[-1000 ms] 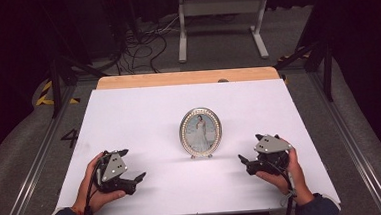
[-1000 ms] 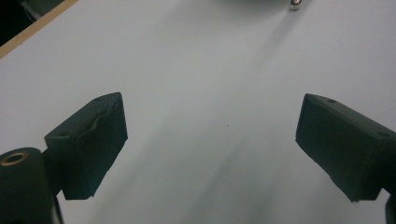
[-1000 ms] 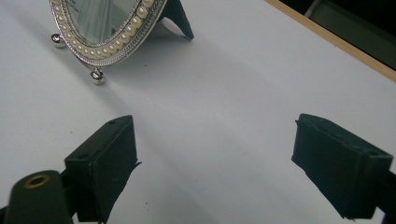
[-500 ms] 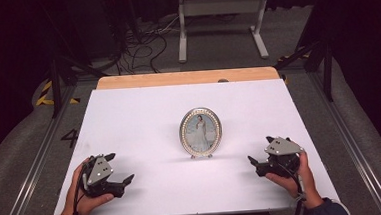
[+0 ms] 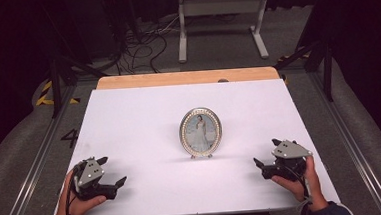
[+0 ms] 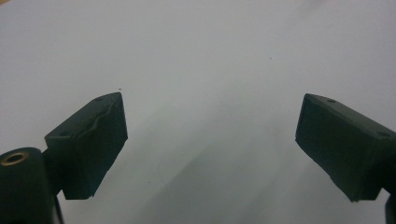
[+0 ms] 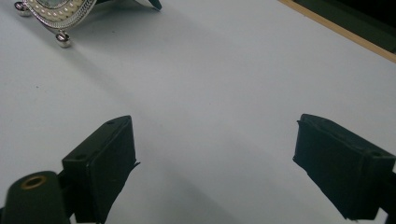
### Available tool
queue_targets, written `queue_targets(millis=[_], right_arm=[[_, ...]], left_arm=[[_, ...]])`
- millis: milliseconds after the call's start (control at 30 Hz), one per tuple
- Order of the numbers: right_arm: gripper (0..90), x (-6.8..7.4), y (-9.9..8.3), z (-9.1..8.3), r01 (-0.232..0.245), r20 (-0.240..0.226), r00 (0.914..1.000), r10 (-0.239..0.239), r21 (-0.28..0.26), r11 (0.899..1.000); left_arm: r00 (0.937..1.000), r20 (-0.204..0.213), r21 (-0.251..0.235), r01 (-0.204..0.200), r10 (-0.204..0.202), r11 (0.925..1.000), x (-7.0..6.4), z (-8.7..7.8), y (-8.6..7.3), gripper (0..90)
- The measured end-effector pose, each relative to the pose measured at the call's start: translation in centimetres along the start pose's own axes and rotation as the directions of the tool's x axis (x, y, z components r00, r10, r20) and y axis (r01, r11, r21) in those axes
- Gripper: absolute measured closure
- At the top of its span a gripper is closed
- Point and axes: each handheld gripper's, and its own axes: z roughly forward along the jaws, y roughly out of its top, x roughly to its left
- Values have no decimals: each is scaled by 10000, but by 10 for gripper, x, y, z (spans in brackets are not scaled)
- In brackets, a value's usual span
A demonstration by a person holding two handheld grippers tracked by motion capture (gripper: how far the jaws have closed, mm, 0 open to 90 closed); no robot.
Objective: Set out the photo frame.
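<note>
Your white table point(image 5: 144, 125) carries one thing, an oval picture frame point(image 5: 200, 132) that stands upright near the middle, well apart from both of your grippers. Your left gripper point(image 5: 113, 176) sits low at the near left corner with its jaws spread wide over bare tabletop and nothing between them. Your right gripper point(image 5: 263, 162) sits at the near right, jaws just as wide and empty, and in the right gripper view the frame's beaded foot point(image 7: 63, 39) shows at the top left corner.
</note>
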Motion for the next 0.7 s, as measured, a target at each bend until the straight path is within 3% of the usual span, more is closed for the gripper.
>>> queue_targets(millis=[700], right_arm=[[111, -9, -30, -15, -541, 140, 9984, 540, 47, 9985]], left_arm=[[9993, 77, 9, 379, -379, 9993, 6, -2, -9, 97]])
